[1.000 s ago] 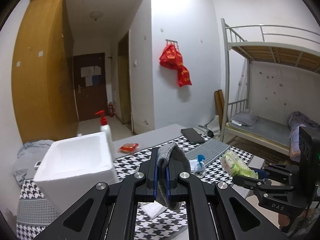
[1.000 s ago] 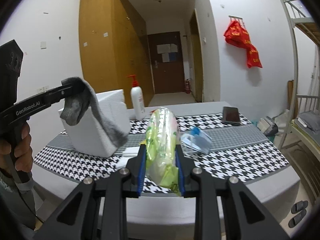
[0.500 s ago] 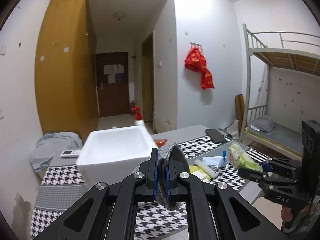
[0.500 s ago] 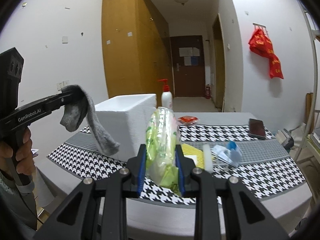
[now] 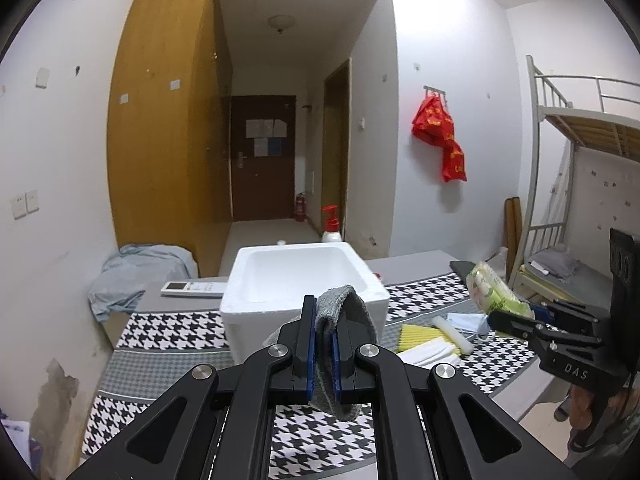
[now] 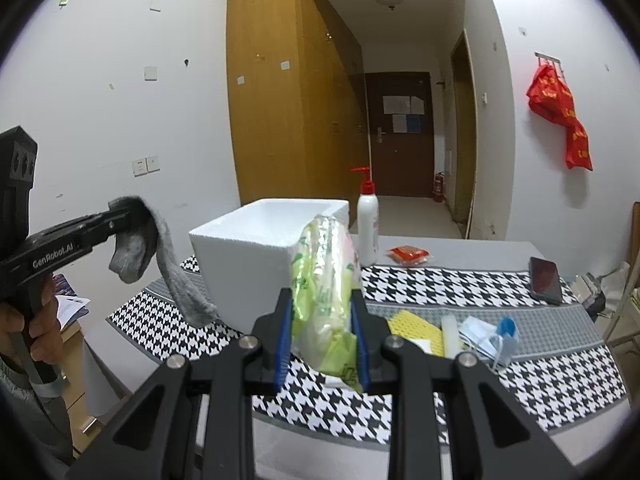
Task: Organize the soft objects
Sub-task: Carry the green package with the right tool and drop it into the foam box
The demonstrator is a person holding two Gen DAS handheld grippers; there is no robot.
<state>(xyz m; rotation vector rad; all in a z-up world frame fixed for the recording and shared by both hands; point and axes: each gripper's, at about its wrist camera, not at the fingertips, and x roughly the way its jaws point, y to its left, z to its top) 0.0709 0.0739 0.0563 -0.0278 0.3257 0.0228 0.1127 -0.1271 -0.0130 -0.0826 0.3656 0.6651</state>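
My left gripper [image 5: 324, 320] is shut on a grey sock [image 5: 344, 312] and holds it in the air just in front of the open white foam box [image 5: 280, 308]. In the right wrist view the sock [image 6: 160, 256] hangs from that gripper [image 6: 120, 216] left of the box [image 6: 248, 276]. My right gripper [image 6: 320, 308] is shut on a green and pink soft plastic pack [image 6: 324, 280], held above the table's near edge. It also shows at the right in the left wrist view [image 5: 492, 292].
On the houndstooth tablecloth [image 6: 440, 284] lie a yellow sponge [image 6: 408, 324], a white stick [image 6: 450, 332], blue face masks [image 6: 488, 336], a phone [image 6: 544, 280], a red packet [image 6: 408, 254] and a pump bottle [image 6: 368, 220]. A remote [image 5: 192, 288] lies left of the box.
Both grippers have swung left, keeping their loads. The foam box has moved from the left toward the centre of the left wrist view and now sits right behind the sock.
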